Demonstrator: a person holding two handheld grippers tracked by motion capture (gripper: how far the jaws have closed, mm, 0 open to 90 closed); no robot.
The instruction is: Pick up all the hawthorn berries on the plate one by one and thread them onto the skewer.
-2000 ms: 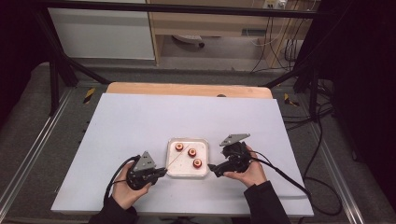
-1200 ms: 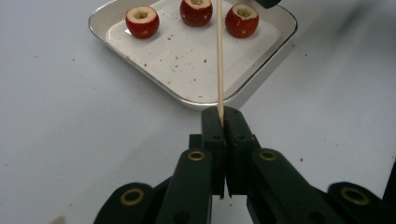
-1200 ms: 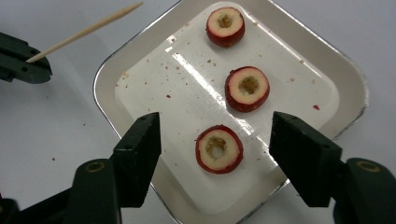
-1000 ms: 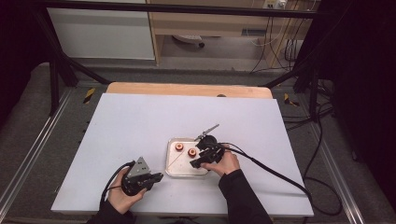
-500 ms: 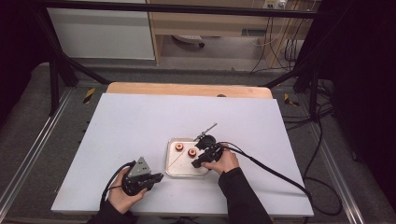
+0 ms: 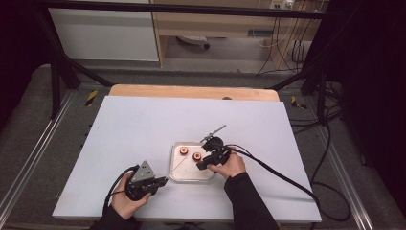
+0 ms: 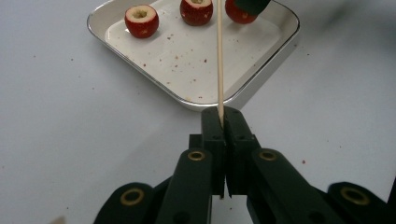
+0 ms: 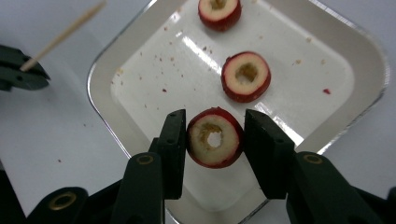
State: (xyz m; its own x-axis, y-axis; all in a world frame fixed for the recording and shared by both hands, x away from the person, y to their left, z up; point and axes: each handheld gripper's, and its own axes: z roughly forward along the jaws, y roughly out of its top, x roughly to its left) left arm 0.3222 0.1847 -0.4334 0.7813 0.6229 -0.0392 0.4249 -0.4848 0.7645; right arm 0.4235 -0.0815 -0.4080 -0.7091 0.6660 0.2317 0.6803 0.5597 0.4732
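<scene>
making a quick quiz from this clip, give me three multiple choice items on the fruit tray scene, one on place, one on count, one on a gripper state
1. Where do the cored red fruits lie?
A. in the metal tray
B. on the bare table
C. in a bowl

2. How many cored fruits are there?
A. two
B. three
C. five

3. What does the left hand-held gripper hold?
A. a fruit
B. nothing
C. a wooden skewer

Answers:
1 A, all rest on the tray's floor.
2 B, the right gripper view shows three, one between the right hand-held gripper's jaws.
3 C, its jaws are shut on the skewer's end.
</scene>
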